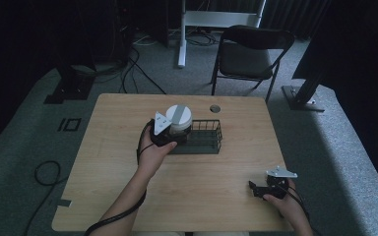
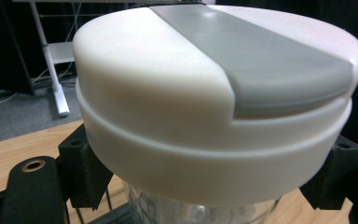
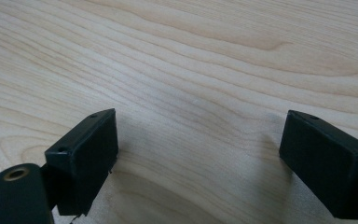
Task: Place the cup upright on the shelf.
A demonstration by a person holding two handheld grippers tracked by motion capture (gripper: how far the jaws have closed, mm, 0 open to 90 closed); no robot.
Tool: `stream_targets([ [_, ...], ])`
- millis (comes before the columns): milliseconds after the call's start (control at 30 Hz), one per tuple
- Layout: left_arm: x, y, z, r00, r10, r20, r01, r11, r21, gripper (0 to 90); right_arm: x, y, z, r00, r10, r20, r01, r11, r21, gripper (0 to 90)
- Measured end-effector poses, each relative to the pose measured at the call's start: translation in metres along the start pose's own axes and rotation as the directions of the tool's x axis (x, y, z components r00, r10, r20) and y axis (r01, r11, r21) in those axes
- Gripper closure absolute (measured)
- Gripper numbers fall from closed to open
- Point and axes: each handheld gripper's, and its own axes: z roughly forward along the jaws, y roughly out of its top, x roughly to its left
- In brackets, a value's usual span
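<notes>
A clear jar with a white lid crossed by a grey band is held just off the table at the left end of a black wire basket. My left gripper is shut on the jar, its black jaws pressing on both sides just under the lid. In the left gripper view the clear glass body shows below the lid. My right gripper rests low near the table's front right corner, open, with bare wood between its fingers.
The wooden table has a round cable hole behind the basket. A black folding chair stands beyond the far edge, beside a white desk leg. Cables lie on the floor at the left.
</notes>
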Motion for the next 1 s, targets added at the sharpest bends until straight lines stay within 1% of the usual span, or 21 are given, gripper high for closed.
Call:
stream_targets([
  [33, 0.000, 0.000, 0.000, 1.0000, 0.000, 0.000, 0.000, 1.0000, 0.000, 18.7, 0.000, 0.000, 0.000, 1.0000, 0.000, 0.000, 0.000, 1.0000, 0.000, 11.2],
  [67, 0.000, 0.000, 0.003, 0.9999, -0.003, -0.017, 0.003, 1.0000, 0.006, 18.7, 0.000, 0.000, 0.000, 1.0000, 0.000, 0.000, 0.000, 1.0000, 0.000, 11.1],
  [100, 0.000, 0.000, 0.005, 0.9998, -0.010, -0.018, 0.010, 0.9999, 0.006, 18.7, 0.000, 0.000, 0.000, 1.0000, 0.000, 0.000, 0.000, 1.0000, 0.000, 11.2],
  [133, 0.000, -0.001, 0.011, 0.9991, -0.026, -0.033, 0.027, 0.9996, 0.011, 18.7, 0.000, 0.000, 0.000, 1.0000, 0.000, 0.000, 0.000, 1.0000, 0.000, 11.2],
  [167, 0.000, -0.001, 0.011, 0.9991, -0.026, -0.033, 0.027, 0.9996, 0.011, 18.7, 0.000, 0.000, 0.000, 1.0000, 0.000, 0.000, 0.000, 1.0000, 0.000, 11.2],
  [200, -0.001, -0.002, 0.017, 0.9983, -0.021, -0.055, 0.022, 0.9995, 0.021, 18.7, 0.000, 0.000, 0.000, 1.0000, 0.000, 0.000, 0.000, 1.0000, 0.000, 11.2],
  [233, -0.001, -0.002, 0.017, 0.9983, -0.021, -0.055, 0.022, 0.9995, 0.021, 18.7, 0.000, 0.000, 0.000, 1.0000, 0.000, 0.000, 0.000, 1.0000, 0.000, 11.2],
  [267, -0.003, -0.003, 0.022, 0.9967, -0.013, -0.080, 0.015, 0.9995, 0.028, 18.7, 0.000, 0.000, 0.000, 1.0000, 0.000, 0.000, 0.000, 1.0000, 0.000, 11.2],
  [300, -0.003, -0.003, 0.022, 0.9967, -0.013, -0.080, 0.015, 0.9995, 0.028, 18.7, 0.000, 0.000, 0.000, 1.0000, 0.000, 0.000, 0.000, 1.0000, 0.000, 11.2],
  [333, -0.005, -0.004, 0.026, 0.9966, -0.027, -0.078, 0.030, 0.9991, 0.030, 18.7, 0.000, 0.000, 0.000, 1.0000, 0.000, 0.000, 0.000, 1.0000, 0.000, 11.2],
  [367, -0.005, -0.004, 0.026, 0.9966, -0.027, -0.078, 0.030, 0.9991, 0.030, 18.7, 0.000, 0.000, 0.000, 1.0000, 0.000, 0.000, 0.000, 1.0000, 0.000, 11.2],
  [400, -0.006, -0.005, 0.029, 0.9954, -0.011, -0.095, 0.014, 0.9993, 0.034, 18.7, 0.000, 0.000, 0.000, 1.0000, 0.000, 0.000, 0.000, 1.0000, 0.000, 11.2],
  [433, -0.006, -0.005, 0.029, 0.9954, -0.011, -0.095, 0.014, 0.9993, 0.034, 18.7, 0.000, 0.000, 0.000, 1.0000, 0.000, 0.000, 0.000, 1.0000, 0.000, 11.2],
  [467, -0.009, -0.007, 0.031, 0.9939, -0.009, -0.110, 0.013, 0.9995, 0.030, 18.7, 0.000, 0.000, 0.000, 1.0000, 0.000, 0.000, 0.000, 1.0000, 0.000, 11.2],
  [567, -0.011, -0.011, 0.034, 0.9931, -0.004, -0.117, 0.007, 0.9997, 0.025, 18.7, 0.000, 0.000, 0.000, 1.0000, 0.000, 0.000, 0.000, 1.0000, 0.000, 11.2],
  [600, -0.013, -0.013, 0.036, 0.9920, -0.007, -0.126, 0.009, 0.9998, 0.018, 18.7, 0.000, 0.000, 0.000, 1.0000, 0.001, 0.000, -0.001, 1.0000, 0.000, 11.2],
  [667, -0.013, -0.013, 0.036, 0.9920, -0.007, -0.126, 0.009, 0.9998, 0.018, 18.7, 0.000, 0.000, 0.000, 1.0000, 0.001, 0.000, -0.001, 1.0000, -0.001, 11.2],
  [767, -0.012, -0.016, 0.040, 0.9916, -0.023, -0.127, 0.025, 0.9996, 0.013, 18.7, 0.000, 0.000, 0.000, 1.0000, 0.001, 0.000, -0.001, 1.0000, 0.000, 11.2],
  [833, -0.012, -0.017, 0.042, 0.9909, -0.021, -0.133, 0.023, 0.9996, 0.014, 18.7, 0.000, 0.000, 0.000, 1.0000, 0.000, 0.000, 0.000, 1.0000, 0.000, 11.2],
  [933, -0.013, -0.020, 0.049, 0.9899, -0.039, -0.136, 0.042, 0.9988, 0.023, 18.7, 0.000, 0.000, 0.000, 1.0000, 0.000, 0.000, 0.000, 1.0000, 0.000, 11.2],
  [1000, -0.015, -0.022, 0.052, 0.9895, -0.038, -0.139, 0.041, 0.9989, 0.021, 18.7, 0.000, 0.000, 0.000, 1.0000, 0.000, 0.000, 0.000, 1.0000, 0.000, 11.2],
])
